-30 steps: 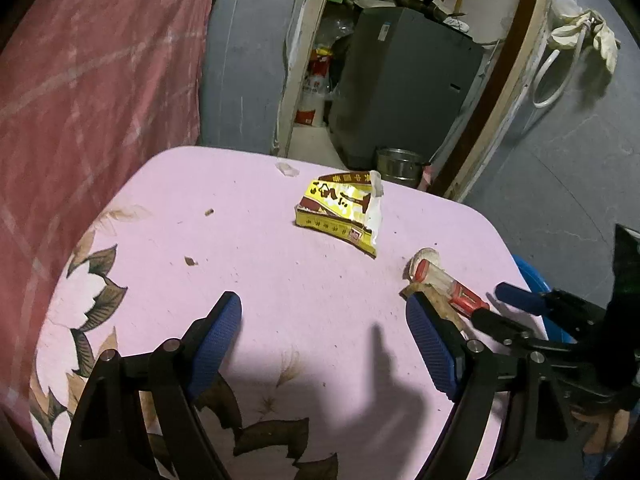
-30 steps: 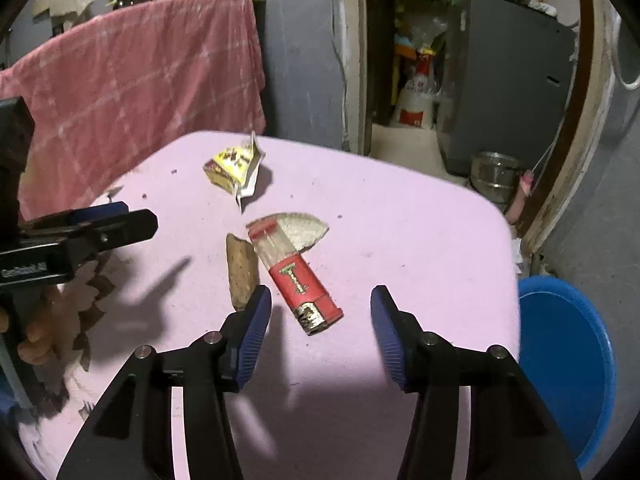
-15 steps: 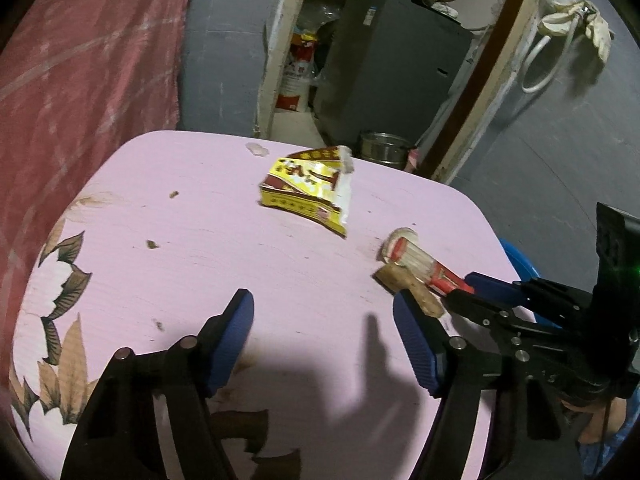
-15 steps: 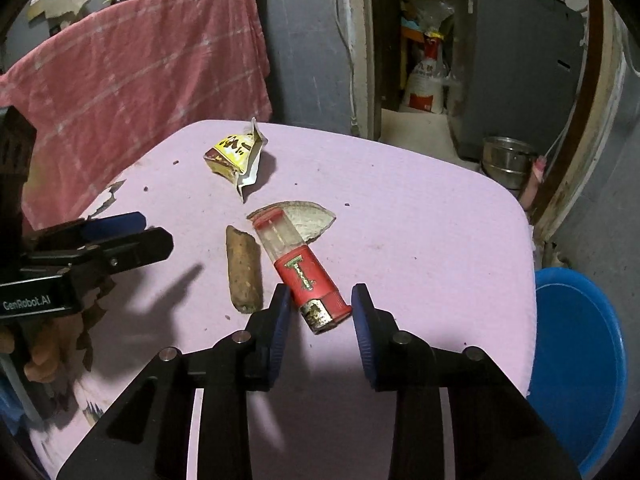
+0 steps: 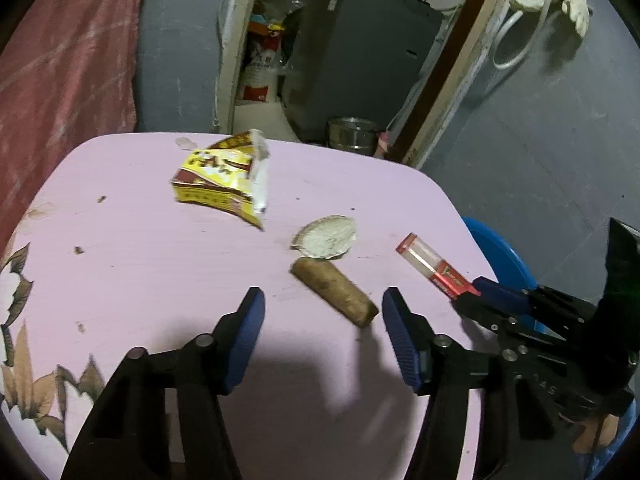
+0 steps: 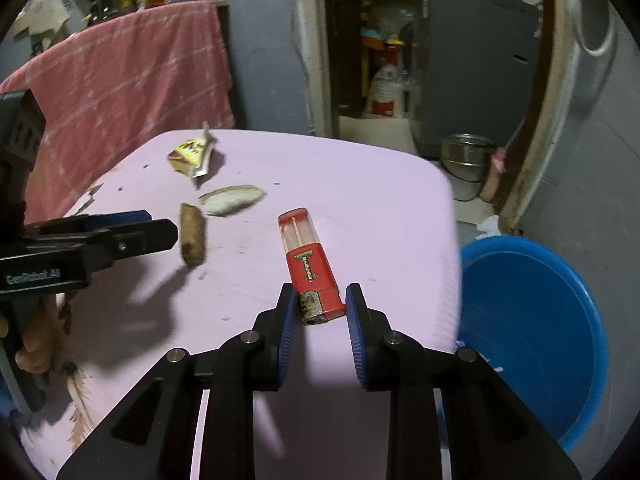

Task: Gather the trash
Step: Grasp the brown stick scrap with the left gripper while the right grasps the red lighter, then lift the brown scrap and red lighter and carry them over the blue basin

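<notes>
A red plastic box with a clear end [image 6: 308, 254], a brown stubby cylinder [image 5: 334, 293], a pale rough flat scrap [image 5: 325, 237] and a torn yellow printed packet [image 5: 224, 181] lie on the pink floral tablecloth [image 5: 160, 264], with a blue plastic tub [image 6: 532, 320] on the grey floor beside the table. The right gripper [image 6: 320, 308] is clamped on the box's rusty near end, while the left gripper [image 5: 323, 328] hangs wide apart and empty near the brown cylinder.

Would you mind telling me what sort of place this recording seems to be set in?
Probably a modest home's kitchen or storage corner: a pink floral table littered with trash, a blue plastic tub beside it, and a doorway onto a cluttered pantry with a sack and a metal pot.
</notes>
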`<action>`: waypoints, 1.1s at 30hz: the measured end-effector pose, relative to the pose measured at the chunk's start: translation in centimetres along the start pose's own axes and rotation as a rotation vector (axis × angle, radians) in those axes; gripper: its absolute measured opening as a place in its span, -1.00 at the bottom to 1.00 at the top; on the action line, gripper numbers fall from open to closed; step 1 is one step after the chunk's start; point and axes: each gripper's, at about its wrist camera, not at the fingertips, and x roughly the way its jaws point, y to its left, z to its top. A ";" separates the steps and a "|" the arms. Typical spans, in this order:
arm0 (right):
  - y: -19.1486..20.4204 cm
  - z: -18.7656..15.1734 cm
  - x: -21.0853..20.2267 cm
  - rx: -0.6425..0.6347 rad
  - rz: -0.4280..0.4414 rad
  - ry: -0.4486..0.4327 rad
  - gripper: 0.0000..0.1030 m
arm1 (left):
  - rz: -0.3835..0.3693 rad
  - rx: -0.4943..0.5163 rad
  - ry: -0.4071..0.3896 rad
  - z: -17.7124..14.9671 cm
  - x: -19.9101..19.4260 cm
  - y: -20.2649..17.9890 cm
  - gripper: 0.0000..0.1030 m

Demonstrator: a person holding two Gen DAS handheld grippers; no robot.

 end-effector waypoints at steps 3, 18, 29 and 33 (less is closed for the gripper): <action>-0.7 -0.2 -0.2 0.024 -0.002 -0.006 -0.56 | 0.006 -0.005 0.025 0.4 0.9 -0.7 -0.09; -0.5 0.2 0.3 0.011 0.028 0.004 -0.53 | 0.007 -0.019 0.076 1.3 1.7 -0.4 -0.64; 0.4 1.4 1.7 -0.017 0.033 0.020 -0.41 | -0.004 0.007 0.084 0.9 1.0 -0.1 -0.73; 0.6 1.1 1.5 -0.048 0.006 0.016 -0.56 | -0.005 0.015 0.079 0.4 0.7 -0.3 -0.73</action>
